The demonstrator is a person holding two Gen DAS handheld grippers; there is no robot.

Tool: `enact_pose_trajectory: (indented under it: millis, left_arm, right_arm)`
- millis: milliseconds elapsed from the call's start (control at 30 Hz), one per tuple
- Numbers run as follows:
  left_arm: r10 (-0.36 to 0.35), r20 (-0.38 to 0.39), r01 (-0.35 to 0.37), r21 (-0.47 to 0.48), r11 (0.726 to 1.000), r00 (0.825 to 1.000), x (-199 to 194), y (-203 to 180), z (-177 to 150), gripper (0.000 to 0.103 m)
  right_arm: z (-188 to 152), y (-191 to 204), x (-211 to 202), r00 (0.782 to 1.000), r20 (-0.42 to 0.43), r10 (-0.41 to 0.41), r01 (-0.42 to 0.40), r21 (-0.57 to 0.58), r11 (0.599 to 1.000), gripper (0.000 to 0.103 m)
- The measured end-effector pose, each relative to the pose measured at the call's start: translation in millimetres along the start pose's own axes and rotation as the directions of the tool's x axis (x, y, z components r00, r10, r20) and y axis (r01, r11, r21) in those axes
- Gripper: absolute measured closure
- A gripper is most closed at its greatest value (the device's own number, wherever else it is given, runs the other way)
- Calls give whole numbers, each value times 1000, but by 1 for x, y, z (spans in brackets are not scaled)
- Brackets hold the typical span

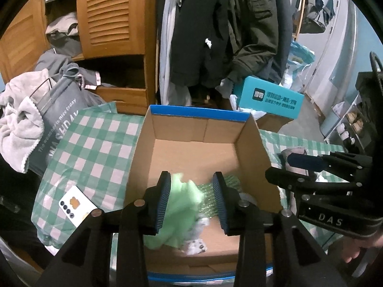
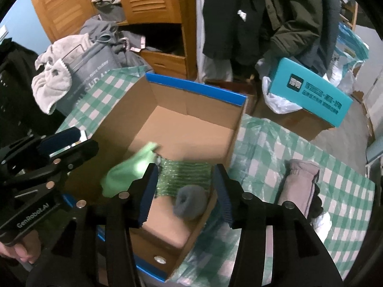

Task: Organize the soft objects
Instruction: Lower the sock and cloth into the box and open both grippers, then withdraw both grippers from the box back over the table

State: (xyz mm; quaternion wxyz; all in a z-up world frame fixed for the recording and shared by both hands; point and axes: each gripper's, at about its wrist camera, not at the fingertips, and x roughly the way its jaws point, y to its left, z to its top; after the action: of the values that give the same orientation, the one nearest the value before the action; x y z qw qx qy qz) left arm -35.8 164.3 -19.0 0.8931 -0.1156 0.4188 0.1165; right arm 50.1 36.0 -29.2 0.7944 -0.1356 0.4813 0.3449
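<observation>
An open cardboard box (image 1: 143, 143) with blue edges stands on a green checked cloth (image 1: 95, 148). Inside it are a blurred light green cloth (image 1: 182, 205), a green bubble-wrap pad (image 2: 184, 174) and a grey rolled sock (image 2: 190, 202). My left gripper (image 1: 191, 201) is open above the box, with the green cloth between its fingers but not clamped. My right gripper (image 2: 184, 191) is open over the box's near corner (image 2: 182, 244), above the grey sock. A pink-grey mitten (image 2: 299, 184) lies on the cloth (image 2: 287, 148) to the right of the box.
A white phone (image 1: 76, 205) lies on the cloth left of the box. A grey laundry bag (image 1: 57, 119) with towels stands at the left. A teal box (image 1: 270, 98), hanging coats (image 1: 215, 35) and a wooden wardrobe (image 1: 112, 16) are behind.
</observation>
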Motion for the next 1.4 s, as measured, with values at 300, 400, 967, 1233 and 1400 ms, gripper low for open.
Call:
enact_pose_trajectory:
  millis: [300, 400, 967, 1233, 1400]
  left_arm:
    - [-36, 25, 36, 24, 999, 999, -2, -18, 1, 59]
    - [-54, 20, 53, 39, 998, 998, -1, -28, 1, 58]
    - [-109, -27, 112, 127, 986, 994, 9, -95, -2, 47]
    - [-134, -78, 145, 166, 975, 988, 22, -134, -6, 46]
    - [-144, -111, 162, 181, 970, 983, 31, -157, -10, 43]
  right_arm:
    - [-9, -22, -9, 999, 13, -33, 32, 46, 998, 43]
    - [-13, -30, -12, 999, 15, -45, 44, 58, 997, 42]
    - [-55, -104, -39, 993, 22, -120, 114, 179, 977, 41]
    - [-81, -140, -52, 987, 25, -157, 147, 238, 960, 40]
    - [-95, -162, -59, 979, 22, -203, 190, 258, 947, 40]
